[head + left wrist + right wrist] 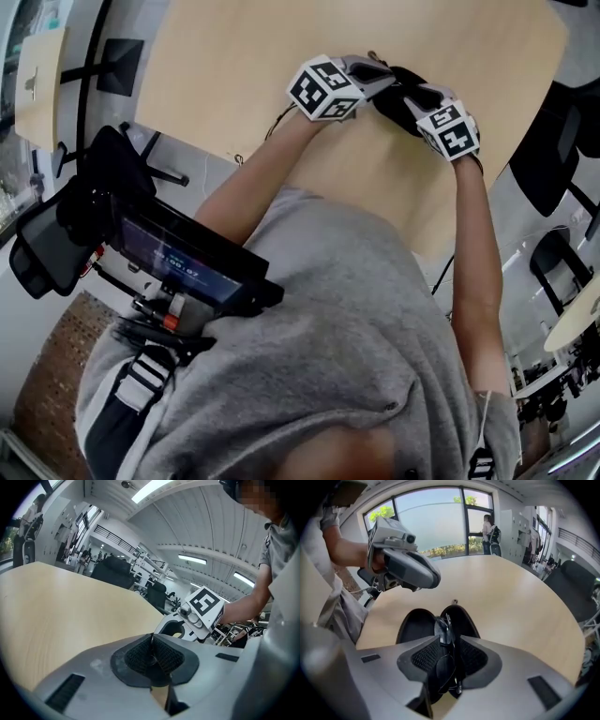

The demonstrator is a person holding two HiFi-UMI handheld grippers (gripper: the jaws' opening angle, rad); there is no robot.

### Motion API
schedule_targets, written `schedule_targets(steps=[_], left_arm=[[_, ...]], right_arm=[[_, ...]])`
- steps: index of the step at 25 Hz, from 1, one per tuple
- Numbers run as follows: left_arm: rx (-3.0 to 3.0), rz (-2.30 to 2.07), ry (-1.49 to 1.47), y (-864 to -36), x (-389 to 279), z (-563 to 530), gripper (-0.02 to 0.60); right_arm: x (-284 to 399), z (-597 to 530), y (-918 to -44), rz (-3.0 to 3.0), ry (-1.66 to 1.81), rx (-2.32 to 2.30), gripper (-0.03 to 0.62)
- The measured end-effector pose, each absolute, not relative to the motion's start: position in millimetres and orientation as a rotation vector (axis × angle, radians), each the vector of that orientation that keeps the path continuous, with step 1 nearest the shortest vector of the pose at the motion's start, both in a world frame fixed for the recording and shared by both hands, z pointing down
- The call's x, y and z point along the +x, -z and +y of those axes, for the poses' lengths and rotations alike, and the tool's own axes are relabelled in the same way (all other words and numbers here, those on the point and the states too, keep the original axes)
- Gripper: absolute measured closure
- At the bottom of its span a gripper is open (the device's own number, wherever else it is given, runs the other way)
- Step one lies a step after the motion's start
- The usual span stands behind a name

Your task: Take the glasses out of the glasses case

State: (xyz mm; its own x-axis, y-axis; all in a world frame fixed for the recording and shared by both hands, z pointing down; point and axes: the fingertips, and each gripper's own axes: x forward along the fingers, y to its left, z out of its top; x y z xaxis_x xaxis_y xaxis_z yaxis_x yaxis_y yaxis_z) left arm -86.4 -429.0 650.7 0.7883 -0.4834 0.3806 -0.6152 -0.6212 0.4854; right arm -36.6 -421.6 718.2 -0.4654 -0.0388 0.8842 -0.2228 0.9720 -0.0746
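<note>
Grasp stage. A black oval clamshell glasses case (412, 625) lies open on the pale wooden bench (515, 597), low centre in the right gripper view. Folded dark-framed glasses (443, 627) stand in it.

The right gripper (447, 660) jaws are spread and straddle the glasses without pinching. Next, I judge, they must close on the frame and lift.

The left gripper (152, 657) jaws are clenched on nothing.

No legible writing, only square markers.

Left gripper (152, 657): jaws together, pads meeting, nothing between them. Right gripper (447, 660): pitched steeply down, jaws apart. Folded glasses (443, 631) stand between its pads, unclamped. Left gripper sits ahead and to the left of the right one, tips near each other. Left forearm (253, 178) and right forearm (473, 244) bare, both extended forward.
</note>
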Motion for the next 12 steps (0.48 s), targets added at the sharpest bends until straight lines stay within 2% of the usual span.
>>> schedule_targets(steps=[8,12], left_arm=[[2.339,-0.787,-0.293,-663.3,-83.0,-419.0,0.575],[2.334,-0.786,-0.298,-668.3,-85.2,-413.8,0.575]], right_arm=[[-39.4,-418.0,-728.8,-2.007,-0.091,0.177,0.481],[-39.0,-412.4,-729.6,-2.003,-0.101,0.159,0.553]])
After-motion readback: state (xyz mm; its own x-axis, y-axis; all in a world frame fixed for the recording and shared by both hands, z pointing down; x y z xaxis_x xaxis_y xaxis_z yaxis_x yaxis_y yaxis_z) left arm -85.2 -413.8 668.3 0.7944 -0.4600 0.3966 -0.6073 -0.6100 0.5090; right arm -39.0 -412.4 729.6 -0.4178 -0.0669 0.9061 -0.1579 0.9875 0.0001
